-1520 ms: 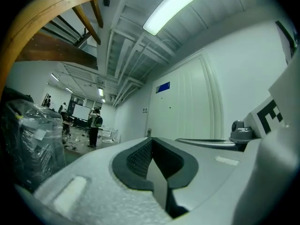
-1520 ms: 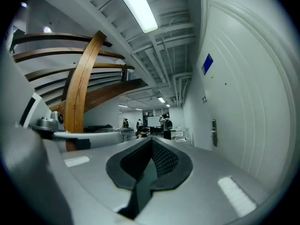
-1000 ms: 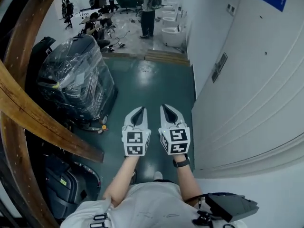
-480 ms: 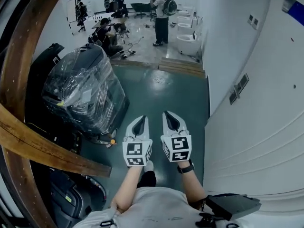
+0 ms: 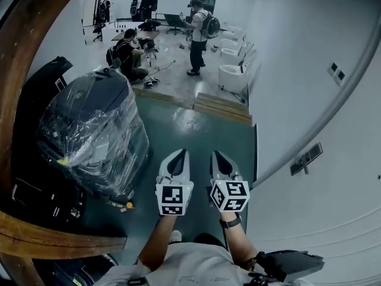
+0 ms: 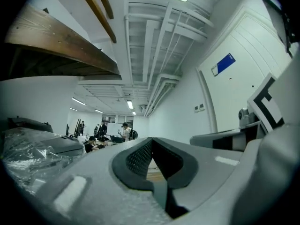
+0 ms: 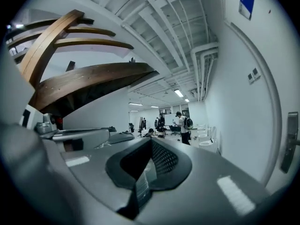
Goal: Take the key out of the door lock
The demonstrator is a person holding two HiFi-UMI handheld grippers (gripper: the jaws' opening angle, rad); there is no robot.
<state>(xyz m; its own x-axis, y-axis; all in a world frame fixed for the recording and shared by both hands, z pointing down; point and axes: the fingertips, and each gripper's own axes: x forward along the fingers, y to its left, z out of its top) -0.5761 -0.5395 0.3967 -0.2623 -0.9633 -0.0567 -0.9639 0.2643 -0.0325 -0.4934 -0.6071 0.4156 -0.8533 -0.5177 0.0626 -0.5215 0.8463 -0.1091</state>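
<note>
The key is not seen in any view; only a handle plate [image 7: 290, 142] is made out on the white door [image 7: 281, 78] at the right. The left gripper [image 5: 180, 154] is held pressed together and empty. The right gripper [image 5: 216, 155], also empty, is just being opened. The key is judged small, stiff, light and slippery, and best pinched by its bow.

Grey door lock [image 7: 290, 142]; upright plate (key indiscernible).

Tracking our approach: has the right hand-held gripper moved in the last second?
Yes, forward: the dark rectangular wall plate, earlier well ahead of the grey right hand-held gripper, now sits level with it.
</note>
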